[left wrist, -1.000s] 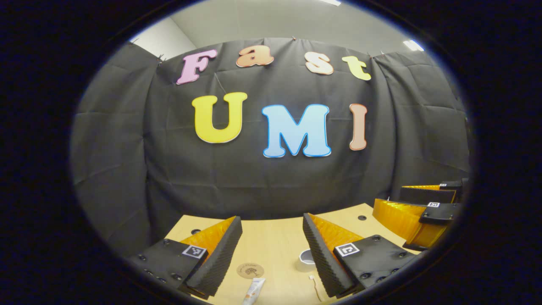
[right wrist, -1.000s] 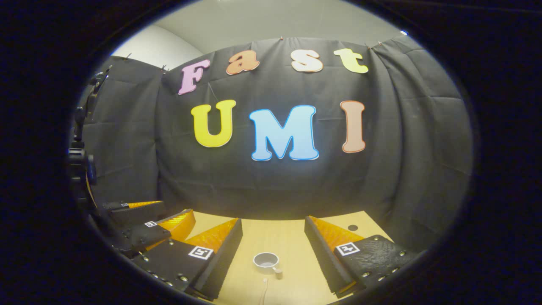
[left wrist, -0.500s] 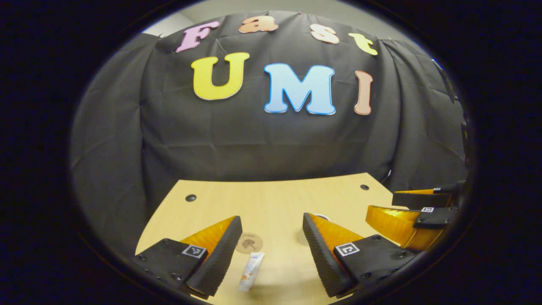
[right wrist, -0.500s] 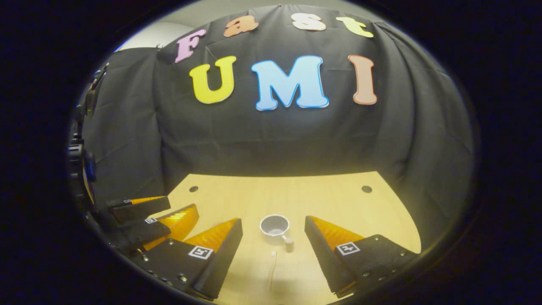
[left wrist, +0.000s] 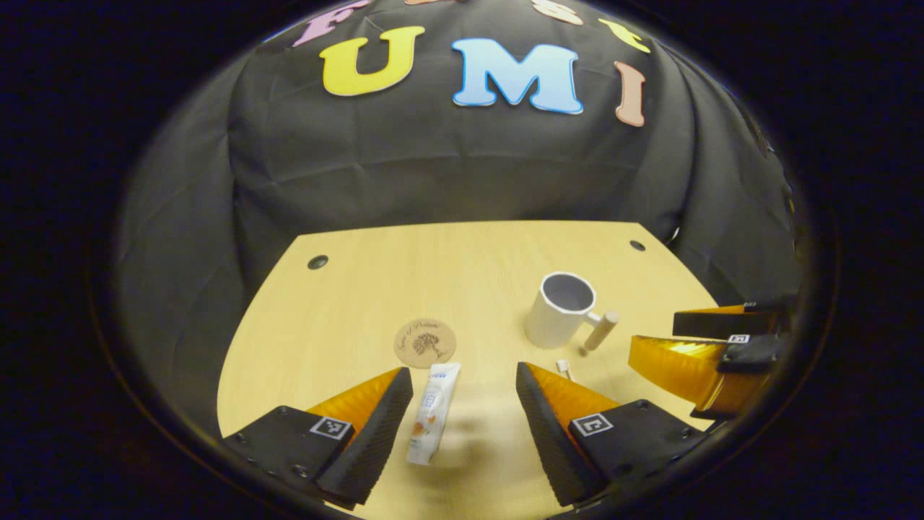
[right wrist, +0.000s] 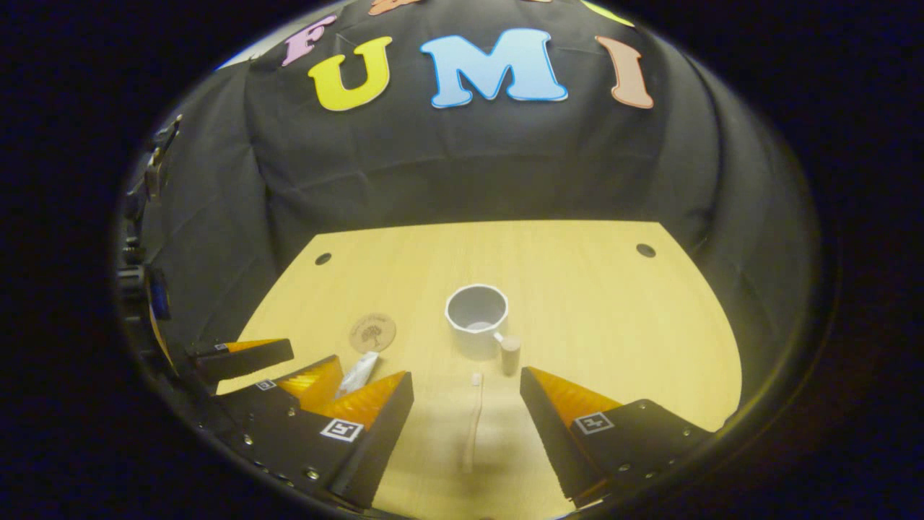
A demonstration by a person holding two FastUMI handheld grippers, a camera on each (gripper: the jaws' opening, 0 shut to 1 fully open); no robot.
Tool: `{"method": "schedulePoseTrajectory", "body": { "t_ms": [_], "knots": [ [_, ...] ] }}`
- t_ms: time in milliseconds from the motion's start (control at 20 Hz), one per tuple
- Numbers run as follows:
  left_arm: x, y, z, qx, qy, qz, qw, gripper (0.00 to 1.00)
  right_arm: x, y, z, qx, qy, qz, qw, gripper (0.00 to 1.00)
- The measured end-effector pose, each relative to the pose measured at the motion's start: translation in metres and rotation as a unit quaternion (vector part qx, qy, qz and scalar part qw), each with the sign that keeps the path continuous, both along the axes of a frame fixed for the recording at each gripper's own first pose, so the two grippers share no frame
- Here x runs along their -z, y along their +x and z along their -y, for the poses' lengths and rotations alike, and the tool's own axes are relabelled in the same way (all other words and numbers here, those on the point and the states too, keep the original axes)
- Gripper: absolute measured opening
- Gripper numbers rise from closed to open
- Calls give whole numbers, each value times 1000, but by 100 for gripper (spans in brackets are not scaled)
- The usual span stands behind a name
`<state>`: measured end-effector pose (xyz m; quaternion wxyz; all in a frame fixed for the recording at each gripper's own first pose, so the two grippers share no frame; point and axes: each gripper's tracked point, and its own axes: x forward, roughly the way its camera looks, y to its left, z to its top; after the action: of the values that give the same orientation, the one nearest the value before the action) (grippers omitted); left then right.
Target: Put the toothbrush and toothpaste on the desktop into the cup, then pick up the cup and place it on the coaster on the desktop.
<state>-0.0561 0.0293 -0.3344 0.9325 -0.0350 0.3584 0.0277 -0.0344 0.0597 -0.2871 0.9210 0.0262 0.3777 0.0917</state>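
In the left gripper view, bare desk (left wrist: 375, 289) fills the middle and upper left of the frame, open for a pass. The coaster (left wrist: 425, 343) lies flat at centre, with the toothpaste (left wrist: 432, 412) just below it, between the spread left tongs (left wrist: 464, 419). The upright cup (left wrist: 560, 310), handle out to the right, blocks centre right. In the right gripper view, the toothbrush (right wrist: 473, 422) lies between the open right tongs (right wrist: 466, 426), and the right side is bare.
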Motion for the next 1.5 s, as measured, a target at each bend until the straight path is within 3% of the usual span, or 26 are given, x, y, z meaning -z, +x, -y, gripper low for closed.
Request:
{"method": "schedulePoseTrajectory", "body": {
  "t_ms": [650, 1250, 1450, 1500],
  "knots": [
    [108, -15, -18, -1, -6, -135, 991, 96, 94, -8, -2, 34, -12, -130, 991, 90],
    [151, -17, -31, 0, -9, -218, 976, 96, 150, -19, -4, 48, -42, -245, 967, 90],
    [152, -15, -28, 12, -7, -221, 975, 97, 158, -18, -2, 44, -63, -256, 964, 89],
    [151, -14, -28, 10, -9, -222, 975, 94, 159, -20, -1, 46, -69, -259, 962, 88]
  ]
}}
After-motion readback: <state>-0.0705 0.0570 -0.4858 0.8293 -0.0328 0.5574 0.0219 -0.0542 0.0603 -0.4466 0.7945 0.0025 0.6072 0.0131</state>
